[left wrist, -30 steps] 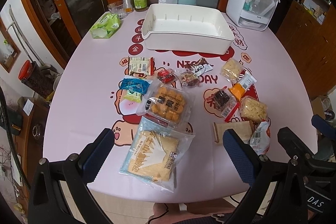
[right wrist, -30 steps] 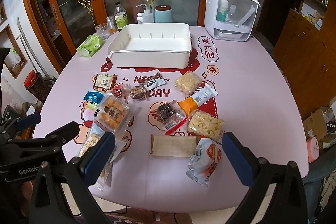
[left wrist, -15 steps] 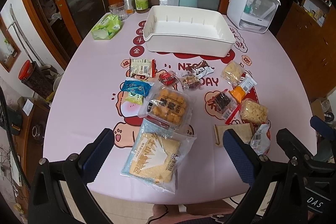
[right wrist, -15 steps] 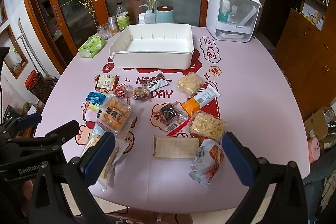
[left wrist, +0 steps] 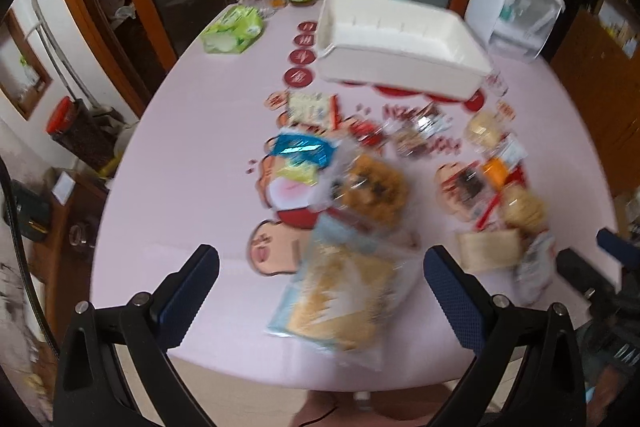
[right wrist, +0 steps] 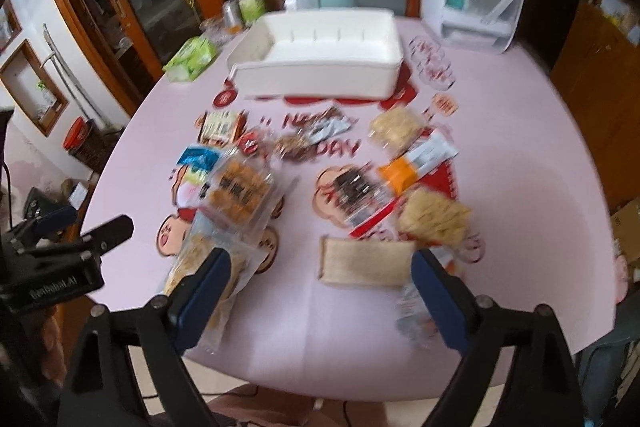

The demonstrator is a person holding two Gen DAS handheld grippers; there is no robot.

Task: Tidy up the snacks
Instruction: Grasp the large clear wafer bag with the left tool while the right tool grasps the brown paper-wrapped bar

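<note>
The snack packets lie scattered over the near half of the pink table (right wrist: 520,155). A big cracker bag (left wrist: 340,291) sits nearest on the left, a tub of golden puffs (right wrist: 240,191) just beyond it, and a flat tan bar (right wrist: 366,263) to the right. The empty white bin (right wrist: 320,67) stands at the far side. The left gripper (left wrist: 320,291) hangs wide open above the cracker bag. The right gripper (right wrist: 320,291), its jaws just narrowing, is open over the tan bar, holding nothing.
</note>
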